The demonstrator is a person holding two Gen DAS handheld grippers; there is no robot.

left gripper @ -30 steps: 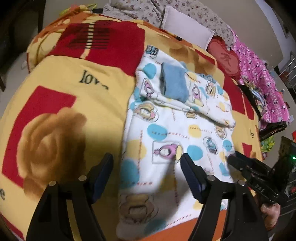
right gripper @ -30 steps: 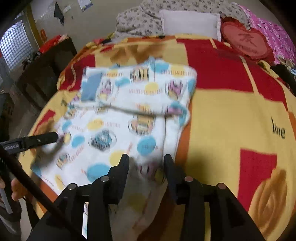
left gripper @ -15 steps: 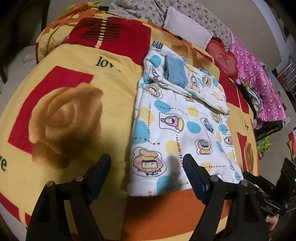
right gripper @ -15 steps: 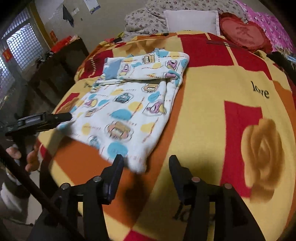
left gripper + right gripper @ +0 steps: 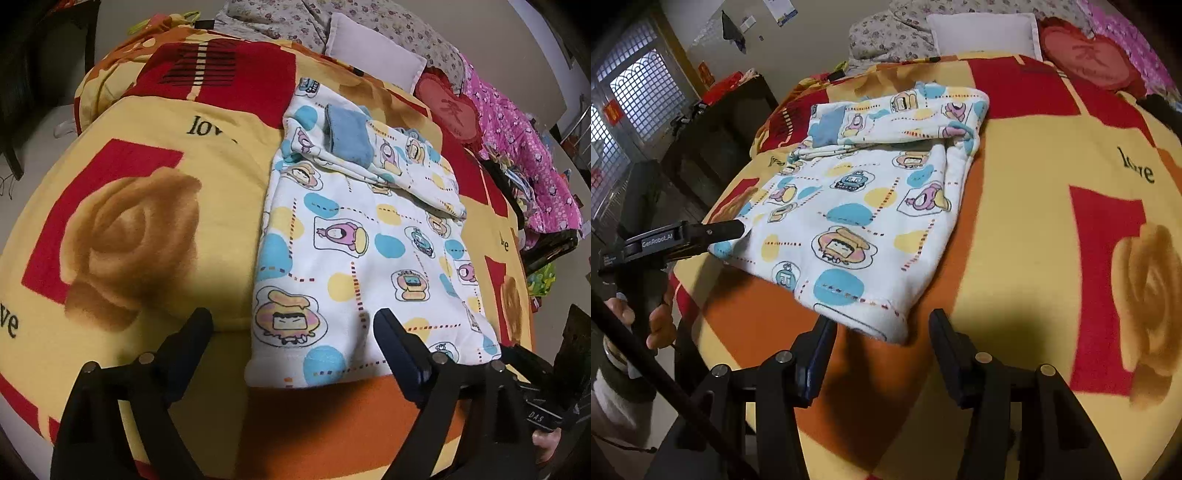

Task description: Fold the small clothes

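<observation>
A small white top (image 5: pixel 354 236) printed with cartoon figures and blue and yellow dots lies flat on the bed, a blue-cuffed sleeve (image 5: pixel 347 136) folded across its far end. My left gripper (image 5: pixel 291 332) hovers over the near hem, its jaws opening, with the garment's left corner between the fingers but not pinched. In the right wrist view the same top (image 5: pixel 857 206) spreads ahead. My right gripper (image 5: pixel 882 336) stands open around its near right corner, pads off the cloth. The left gripper (image 5: pixel 737 229) shows at the top's other near corner.
The bed carries a yellow and red blanket (image 5: pixel 155 184) with roses and the word "love". Pillows (image 5: pixel 373 51), a red heart cushion (image 5: pixel 454 110) and a pink quilt (image 5: pixel 517 133) lie at the far end. Dark furniture (image 5: pixel 716 136) stands beside the bed; a hand (image 5: pixel 657 325) holds the left gripper.
Both grippers have drawn back toward the near edge of the bed. The top, earlier bunched between the right fingers, now lies flat and free. Both pairs of jaws stand wider.
</observation>
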